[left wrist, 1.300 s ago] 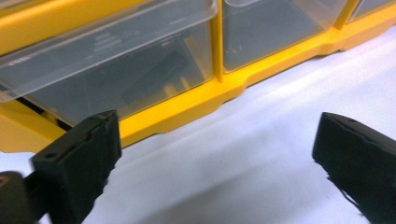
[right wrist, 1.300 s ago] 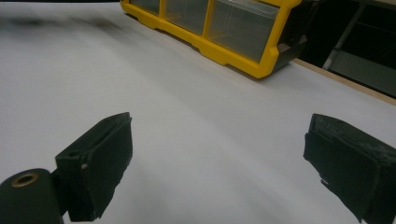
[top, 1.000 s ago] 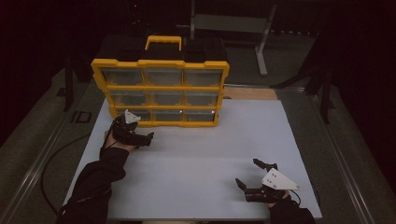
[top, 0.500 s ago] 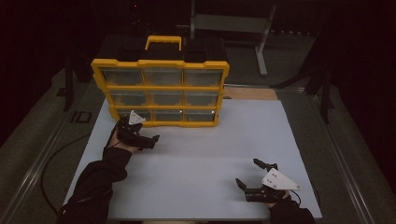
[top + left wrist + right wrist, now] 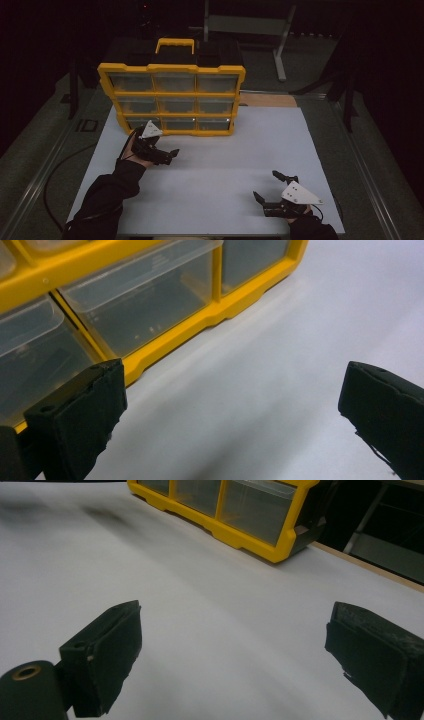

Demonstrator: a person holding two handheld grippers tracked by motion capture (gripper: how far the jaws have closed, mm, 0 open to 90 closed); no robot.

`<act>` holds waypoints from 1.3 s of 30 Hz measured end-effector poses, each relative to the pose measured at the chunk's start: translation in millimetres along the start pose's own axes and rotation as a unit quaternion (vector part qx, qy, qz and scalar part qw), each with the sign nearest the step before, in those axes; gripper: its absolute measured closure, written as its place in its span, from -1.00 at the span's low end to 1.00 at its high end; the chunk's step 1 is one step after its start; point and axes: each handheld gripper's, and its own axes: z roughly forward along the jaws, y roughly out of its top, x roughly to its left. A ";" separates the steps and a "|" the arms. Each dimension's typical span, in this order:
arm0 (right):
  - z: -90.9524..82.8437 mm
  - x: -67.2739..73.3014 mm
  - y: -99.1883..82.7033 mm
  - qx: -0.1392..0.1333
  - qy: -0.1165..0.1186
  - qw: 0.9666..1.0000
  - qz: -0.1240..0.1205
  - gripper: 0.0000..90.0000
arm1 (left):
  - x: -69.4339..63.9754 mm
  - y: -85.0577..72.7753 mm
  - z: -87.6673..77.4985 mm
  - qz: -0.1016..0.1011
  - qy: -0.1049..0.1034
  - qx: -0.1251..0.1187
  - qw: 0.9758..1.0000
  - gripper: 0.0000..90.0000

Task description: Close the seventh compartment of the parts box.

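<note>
The left gripper (image 5: 170, 154) is held with jaws spread wide and nothing between them, just in front of the bottom drawer row of the yellow organizer case (image 5: 172, 97), which stands upright at the far side of the white table (image 5: 220, 165). The right gripper (image 5: 270, 187), likewise spread and empty, is kept well apart from the case, near the table's front edge.

- Drawer organiser (image 5: 172, 97): upright on the worktop (image 5: 240, 165), just beyond the left gripper (image 5: 167, 156).
- Left gripper: near the organiser's lower left drawers.
- Right gripper (image 5: 274, 189): well apart from the organiser, at the worktop's near edge.
</note>
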 end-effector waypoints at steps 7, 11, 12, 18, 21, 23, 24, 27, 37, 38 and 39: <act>-0.3 0.1 0.0 0.000 0.000 1.000 -0.002 -0.82 | -8.8 -4.3 -5.5 0.012 -0.004 0.001 1.000 -1.00; 0.0 0.6 0.1 0.000 0.000 1.000 -0.001 -0.82 | -10.1 -9.4 -9.2 0.012 -0.009 -0.001 1.000 -1.00; -0.1 0.6 0.2 0.000 0.000 1.000 -0.001 -0.82 | -10.7 -10.7 -10.1 0.011 -0.006 -0.001 1.000 -1.00; -0.2 0.6 0.3 0.001 -0.001 1.000 -0.002 -0.82 | -12.8 -21.6 -15.3 0.009 -0.012 0.008 1.000 -1.00; -0.1 0.8 0.5 0.000 0.000 1.000 -0.002 -0.82 | -13.8 -27.3 -18.6 0.014 -0.010 0.005 1.000 -1.00; 0.0 0.9 0.5 0.001 0.000 1.000 -0.003 -0.82 | -14.6 -30.4 -21.0 0.014 -0.012 0.004 1.000 -1.00; 0.1 1.0 0.5 0.001 0.000 1.000 -0.003 -0.82 | -15.2 -31.9 -22.3 0.014 -0.013 0.003 1.000 -1.00; 0.1 1.1 0.6 0.001 0.000 1.000 -0.003 -0.82 | -16.7 -36.1 -26.3 0.014 -0.012 0.000 1.000 -1.00; 1.2 1.6 1.0 0.000 0.002 1.000 -0.003 -0.82 | -21.3 -52.0 -36.2 0.001 -0.014 -0.013 1.000 -1.00; 1.3 1.7 1.3 0.001 0.002 1.000 -0.004 -0.82 | -21.4 -53.6 -37.3 -0.001 -0.014 -0.013 1.000 -1.00; 1.4 1.8 1.3 0.001 0.002 1.000 -0.003 -0.82 | -21.3 -55.2 -38.9 0.000 -0.014 -0.016 1.000 -1.00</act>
